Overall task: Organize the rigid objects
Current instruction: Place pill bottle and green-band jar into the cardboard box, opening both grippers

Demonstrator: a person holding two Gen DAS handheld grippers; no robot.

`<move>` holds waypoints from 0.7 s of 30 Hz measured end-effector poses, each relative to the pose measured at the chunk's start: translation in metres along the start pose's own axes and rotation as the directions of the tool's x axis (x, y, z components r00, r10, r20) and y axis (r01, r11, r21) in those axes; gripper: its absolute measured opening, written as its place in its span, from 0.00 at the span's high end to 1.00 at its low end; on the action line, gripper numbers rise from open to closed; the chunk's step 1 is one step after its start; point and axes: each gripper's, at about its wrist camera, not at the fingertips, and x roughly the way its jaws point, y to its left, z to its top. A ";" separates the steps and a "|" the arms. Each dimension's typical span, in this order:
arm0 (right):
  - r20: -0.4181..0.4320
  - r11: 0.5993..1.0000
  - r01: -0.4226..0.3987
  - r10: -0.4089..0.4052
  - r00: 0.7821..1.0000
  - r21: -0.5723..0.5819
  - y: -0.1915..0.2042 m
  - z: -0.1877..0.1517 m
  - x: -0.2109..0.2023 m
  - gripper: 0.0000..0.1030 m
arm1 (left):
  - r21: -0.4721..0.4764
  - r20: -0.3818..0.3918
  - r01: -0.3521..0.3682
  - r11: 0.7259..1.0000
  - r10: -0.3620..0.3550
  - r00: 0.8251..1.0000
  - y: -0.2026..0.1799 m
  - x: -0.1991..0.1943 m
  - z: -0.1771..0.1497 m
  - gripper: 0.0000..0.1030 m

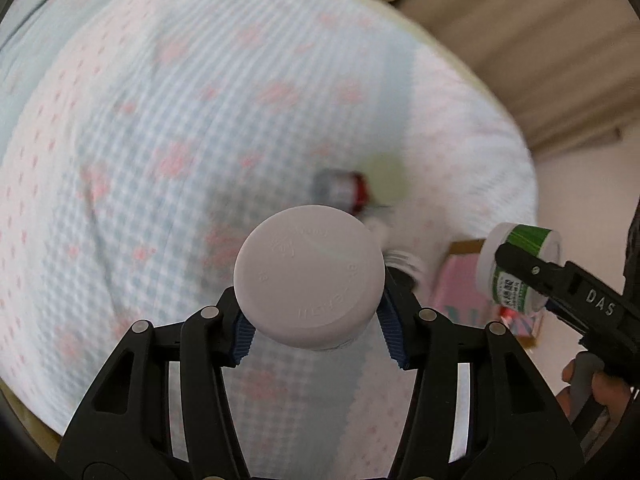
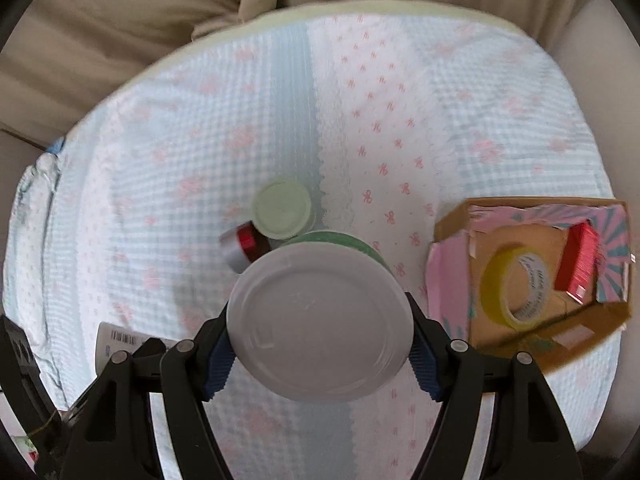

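Here the left gripper [image 1: 310, 320] points steeply down, jaws clamped on a white bottle [image 1: 309, 276] above the bed [image 1: 160, 140]. The right gripper [image 2: 320, 354], also steeply downward, clamps a green jar [image 2: 320, 320], with the box [image 2: 452, 220] to its right.

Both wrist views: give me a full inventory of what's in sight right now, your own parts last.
White-capped bottle: 1, white cap, clamped in the left gripper.
Green-labelled jar: 1, white lid, green label, clamped in the right gripper.
Pale green lidded jar: 1, pale green, on the bedspread beyond the held jar.
Red and silver container: 1, lying beside the pale green jar; blurred.
Cardboard box: 1, brown with pink lining, open, at the bed's right side.
Tape roll: 1, yellow, inside the box.
Red carton: 1, red, inside the box.
Bedspread: 1, pale blue and white, pink bows.
Curtain: beige, behind the bed.
Left gripper: black, blue pads.
Right gripper: black, blue pads.
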 end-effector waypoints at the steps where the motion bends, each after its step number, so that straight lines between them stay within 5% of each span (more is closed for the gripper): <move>1: 0.017 1.000 -0.003 0.003 1.000 0.010 0.000 -0.005 -0.013 0.33 | 0.029 0.004 0.015 0.999 -0.015 1.000 -0.008 -0.008 0.002 0.53; 10: 0.114 0.994 -0.024 0.011 0.993 0.109 -0.033 -0.032 -0.103 0.33 | 0.252 0.023 0.099 0.963 -0.108 0.994 -0.087 -0.055 0.012 0.54; 21: 0.176 0.982 0.002 -0.036 0.984 0.188 -0.147 -0.052 -0.163 0.33 | 0.360 0.006 0.159 0.919 -0.173 0.985 -0.205 -0.057 -0.027 0.54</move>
